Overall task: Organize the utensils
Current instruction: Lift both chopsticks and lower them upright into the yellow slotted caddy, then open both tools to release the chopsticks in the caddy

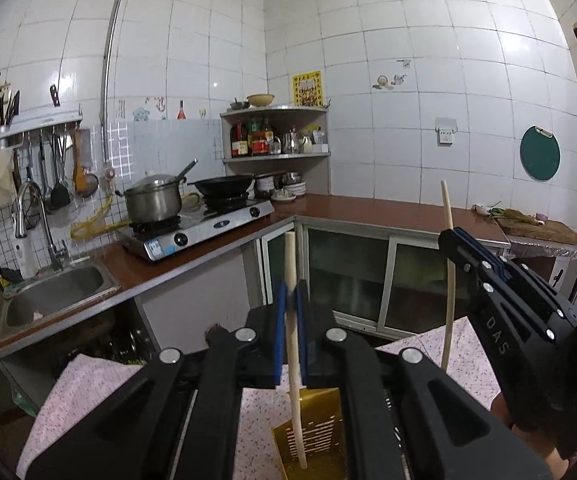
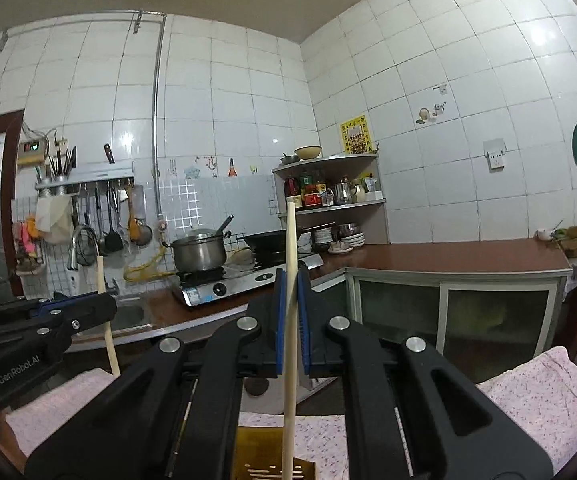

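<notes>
Chopsticks, one in each gripper, and both are up in the air above the gold utensil holder (image 1: 320,432), our landmark for everything here. Our left gripper (image 1: 291,304) is clenched on a pale wooden chopstick (image 1: 293,344) that stands nearly upright between the blue pads; its lower end drops down in front of the holder's slotted face, though we can't tell whether the tip is inside it or just before it. Our right gripper (image 2: 291,300) is clamped just as tightly on the second chopstick (image 2: 290,320), also near vertical, its lower end running out of view right over the holder's rim (image 2: 272,456). From the left camera we see that right gripper (image 1: 458,246) off to the holder's right and higher, the stick bowed by the lens. The holder sits on a pink flowered cloth (image 1: 464,356), with the brown counter (image 1: 388,206) and stove (image 1: 200,228) well beyond it. So where do we stand? We judge the picking-up done and the putting-away not yet: neither stick is released, and no other utensil shows in the holder's visible part. What's left, as we read it, is lowering both into the holder and letting go.
</notes>
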`<action>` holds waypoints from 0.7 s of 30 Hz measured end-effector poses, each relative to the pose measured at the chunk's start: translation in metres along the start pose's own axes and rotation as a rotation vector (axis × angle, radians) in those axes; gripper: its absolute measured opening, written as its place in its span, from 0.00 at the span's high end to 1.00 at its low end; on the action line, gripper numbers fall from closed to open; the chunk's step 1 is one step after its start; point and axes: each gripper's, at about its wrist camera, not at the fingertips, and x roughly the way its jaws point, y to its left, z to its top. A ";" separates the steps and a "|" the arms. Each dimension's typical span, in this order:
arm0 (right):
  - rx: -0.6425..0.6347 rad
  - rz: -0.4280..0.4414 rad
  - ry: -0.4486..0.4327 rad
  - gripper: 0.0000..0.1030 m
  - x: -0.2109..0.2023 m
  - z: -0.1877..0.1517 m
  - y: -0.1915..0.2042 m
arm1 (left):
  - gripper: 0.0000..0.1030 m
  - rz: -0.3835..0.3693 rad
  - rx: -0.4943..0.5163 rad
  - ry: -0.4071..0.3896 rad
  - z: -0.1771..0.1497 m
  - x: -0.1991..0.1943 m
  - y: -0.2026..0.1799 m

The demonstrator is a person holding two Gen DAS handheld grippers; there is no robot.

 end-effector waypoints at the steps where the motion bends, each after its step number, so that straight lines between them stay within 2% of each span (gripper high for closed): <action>1: -0.001 0.000 0.003 0.93 0.002 -0.003 0.001 | 0.94 -0.001 -0.004 0.005 -0.003 0.002 0.001; 21: -0.051 0.004 0.028 0.93 0.006 -0.037 0.006 | 0.94 -0.019 -0.039 0.059 -0.033 0.023 0.007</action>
